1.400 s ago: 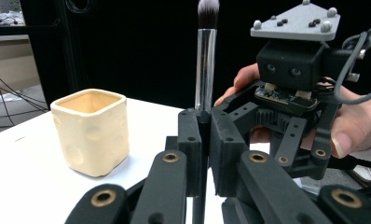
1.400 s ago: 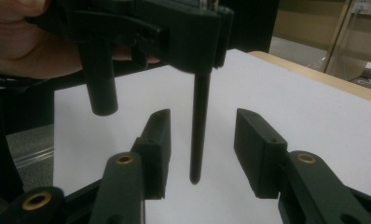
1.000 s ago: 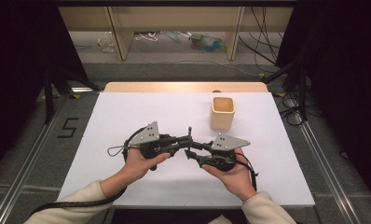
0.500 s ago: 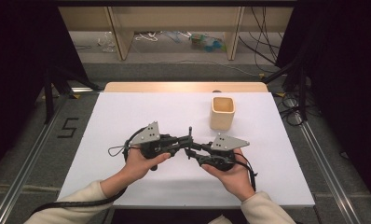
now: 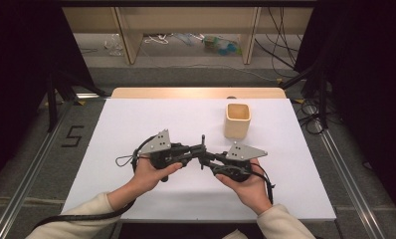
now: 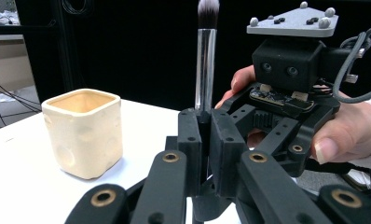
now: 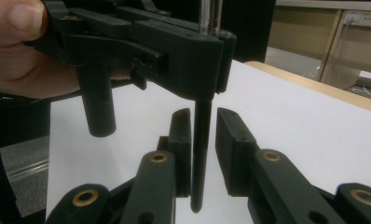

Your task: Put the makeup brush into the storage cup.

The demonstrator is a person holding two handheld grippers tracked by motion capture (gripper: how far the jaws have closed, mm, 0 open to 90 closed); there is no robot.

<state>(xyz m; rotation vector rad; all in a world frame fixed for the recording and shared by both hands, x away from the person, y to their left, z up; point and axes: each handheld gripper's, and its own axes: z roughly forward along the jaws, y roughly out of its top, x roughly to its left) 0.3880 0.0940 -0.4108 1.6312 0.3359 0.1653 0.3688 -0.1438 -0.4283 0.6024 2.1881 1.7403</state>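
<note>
While left gripper (image 6: 207,140) jaws clamp the brush (image 6: 205,70), right gripper (image 7: 203,140) jaws have been closing around its handle beside the cup (image 5: 237,120).

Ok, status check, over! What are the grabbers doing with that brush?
Left gripper clamps brush upright. Right gripper closing round its handle, gap visible. Cup apart, nothing blocking.

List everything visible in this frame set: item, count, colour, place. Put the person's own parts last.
Makeup brush: one, silver ferrule, black handle, upright, clamped in the left tongs.
Cup: one, cream, square, right of the table's middle.
Table: one, white top, wooden far edge.
Left tongs: one, black, shut on the brush.
Right tongs: one, black, jaws have just been closing around the brush's lower handle, a gap still on one side.
Hands: two, pale sleeves, at the near edge.
</note>
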